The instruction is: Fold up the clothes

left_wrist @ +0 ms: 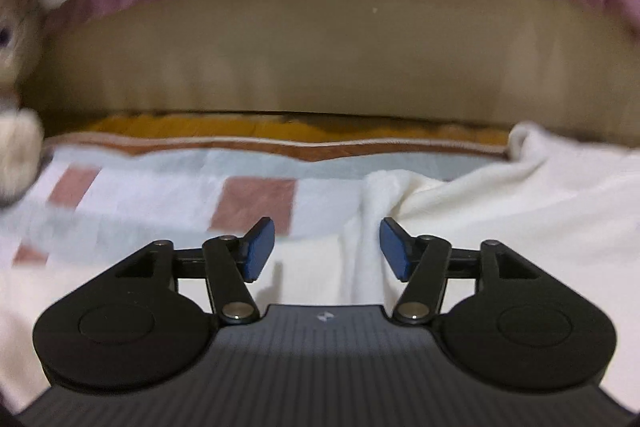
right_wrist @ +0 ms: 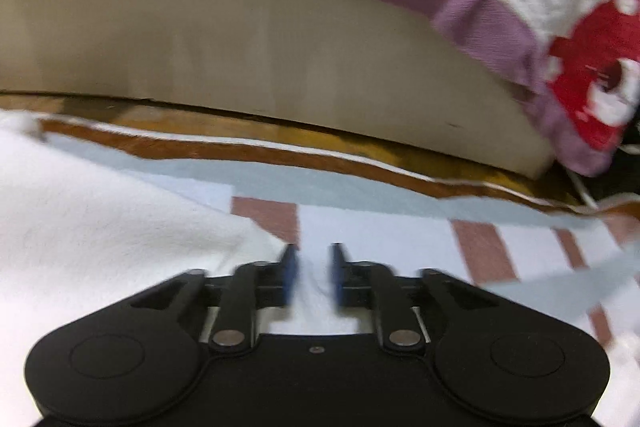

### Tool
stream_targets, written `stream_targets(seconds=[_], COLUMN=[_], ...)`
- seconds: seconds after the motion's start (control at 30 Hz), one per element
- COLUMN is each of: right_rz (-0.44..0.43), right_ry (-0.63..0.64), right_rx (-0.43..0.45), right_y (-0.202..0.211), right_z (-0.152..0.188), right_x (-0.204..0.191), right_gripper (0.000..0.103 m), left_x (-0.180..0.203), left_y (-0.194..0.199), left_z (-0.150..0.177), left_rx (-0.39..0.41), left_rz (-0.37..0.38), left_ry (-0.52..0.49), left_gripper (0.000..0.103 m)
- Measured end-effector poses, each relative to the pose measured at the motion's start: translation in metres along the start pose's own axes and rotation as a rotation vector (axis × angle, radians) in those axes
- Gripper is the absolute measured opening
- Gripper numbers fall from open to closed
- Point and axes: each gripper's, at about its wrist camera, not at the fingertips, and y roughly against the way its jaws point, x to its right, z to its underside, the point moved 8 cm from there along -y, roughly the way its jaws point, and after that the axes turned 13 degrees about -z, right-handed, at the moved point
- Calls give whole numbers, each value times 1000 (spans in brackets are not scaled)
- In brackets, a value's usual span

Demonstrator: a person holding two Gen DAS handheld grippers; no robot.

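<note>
Checked bedding (left_wrist: 168,187) in pale blue, white and pink squares covers the bed, with a white garment (left_wrist: 500,195) lying crumpled on it. Left claw (left_wrist: 327,251) hovers spread wide over the cloth; right claw (right_wrist: 314,277) stands narrowly parted, gripping nothing.

Both low, forward (shared headboard (left_wrist: 320,67))

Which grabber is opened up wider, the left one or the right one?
The left gripper. Its blue pads sit far apart over the white garment, with nothing between them. The right gripper is open too, but its pads leave only a narrow gap.
</note>
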Motion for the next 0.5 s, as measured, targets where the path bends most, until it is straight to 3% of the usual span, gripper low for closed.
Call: stream_targets(seconds=[0.07,0.13,0.2,0.3,0.43,0.5], right_rz=[-85,-247,-352,-496,-710,-798], right_ry=[-124,-276,-375,-373,-226,-133], right_rx=[12,-18,-49,-92,-164,-198], right_y=[20,34,48,76,115,135], right_z=[0,9,17,26,49,69], right_x=[-9,-28,-48,-102,-208,-262], right_gripper=[69,69,69,69,69,69], left_x=[-30,-61,-95,-132,-181,-195], left_y=[19,37,55,72,84,86], left_z=[8,20,35,52,86,100], left_rx=[-4,-8,-18,-67,-148,-181], left_rz=[-15,-55,-103,-147,-114,-47], left_ry=[15,11,21,99,274,364], left_gripper=[65,65,65,65,65,65])
